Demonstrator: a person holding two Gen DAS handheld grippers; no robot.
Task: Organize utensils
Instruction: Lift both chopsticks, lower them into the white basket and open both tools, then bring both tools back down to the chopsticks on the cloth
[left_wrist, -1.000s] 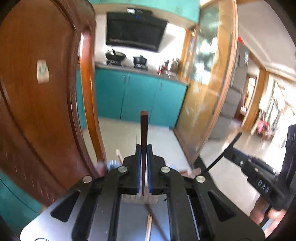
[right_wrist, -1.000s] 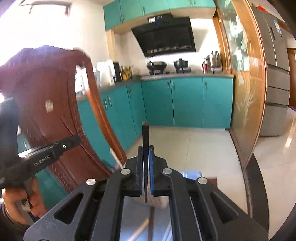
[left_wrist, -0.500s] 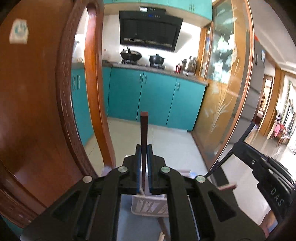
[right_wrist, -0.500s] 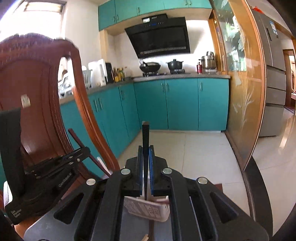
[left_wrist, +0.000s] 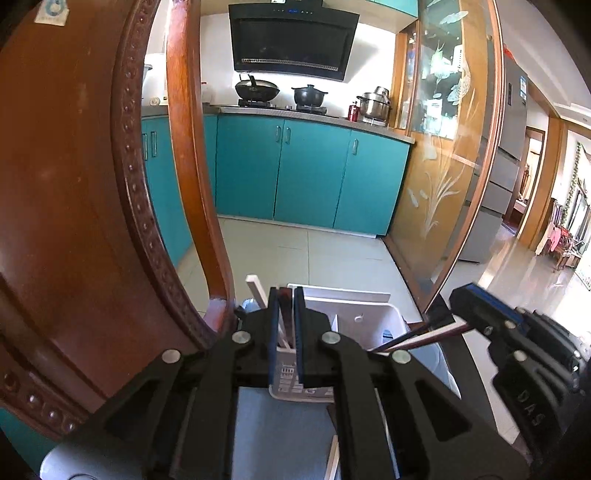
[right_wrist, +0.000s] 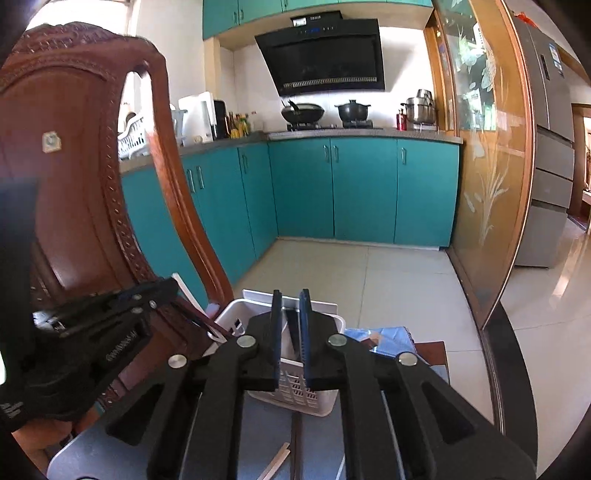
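A white slotted utensil basket (left_wrist: 365, 317) stands on the grey table, also in the right wrist view (right_wrist: 295, 387). My left gripper (left_wrist: 285, 314) has its jaws slightly apart around a dark brown chopstick (left_wrist: 285, 299) that slants down into the basket. A white chopstick (left_wrist: 258, 291) leans in the basket. My right gripper (right_wrist: 288, 325) has its jaws slightly apart, with a dark chopstick (right_wrist: 292, 328) between them reaching into the basket. The right gripper also shows in the left wrist view (left_wrist: 469, 295), with chopsticks below it.
A carved wooden chair back (left_wrist: 74, 184) stands close on the left, also in the right wrist view (right_wrist: 81, 177). Loose chopsticks (right_wrist: 275, 461) lie on the grey table (right_wrist: 266, 432). A blue cloth (right_wrist: 384, 339) lies right of the basket. Teal kitchen cabinets are behind.
Both grippers have tipped down over the basket. Their jaws have parted a little, and both chopsticks have slid down into the basket, no longer sticking up.
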